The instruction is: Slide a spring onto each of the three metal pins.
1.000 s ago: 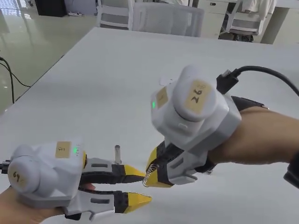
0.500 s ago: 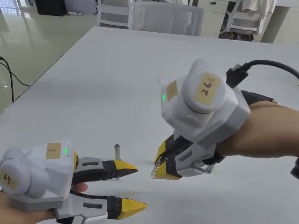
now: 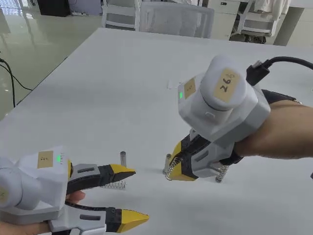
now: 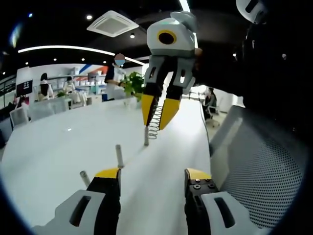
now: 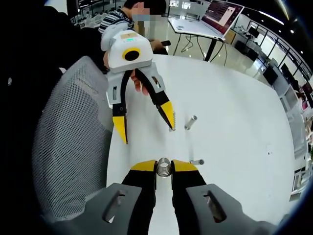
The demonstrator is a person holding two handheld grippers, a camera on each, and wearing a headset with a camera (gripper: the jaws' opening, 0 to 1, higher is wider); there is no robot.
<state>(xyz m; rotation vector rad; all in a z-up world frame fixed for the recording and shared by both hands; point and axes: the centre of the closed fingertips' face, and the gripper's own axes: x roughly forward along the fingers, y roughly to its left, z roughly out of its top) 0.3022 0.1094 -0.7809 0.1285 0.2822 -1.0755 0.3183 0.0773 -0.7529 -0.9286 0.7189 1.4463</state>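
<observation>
My right gripper point(image 3: 177, 171) is shut on a small spring point(image 3: 171, 169), whose lower end hangs right beside an upright metal pin point(image 3: 168, 160). In the right gripper view the spring point(image 5: 165, 167) sits pinched between the yellow tips. Another bare pin point(image 3: 123, 159) stands to the left. A second spring point(image 3: 221, 172) stands upright to the right, behind the right gripper. A third spring point(image 3: 113, 185) lies flat on the white table point(image 3: 122, 88). My left gripper point(image 3: 128, 193) is open at the lower left, with nothing between its jaws. From the left gripper view, the held spring point(image 4: 155, 122) hangs next to a pin point(image 4: 145, 136).
Grey mesh chairs point(image 3: 173, 19) stand at the table's far edge. A black cable point(image 3: 288, 61) runs from the right gripper. A small pale speck point(image 3: 170, 85) lies mid-table. People and desks show far off in both gripper views.
The right gripper has carried the spring to the right and down, to beside the middle pin. The left gripper has drawn back to the lower left, which uncovers the spring lying on the table.
</observation>
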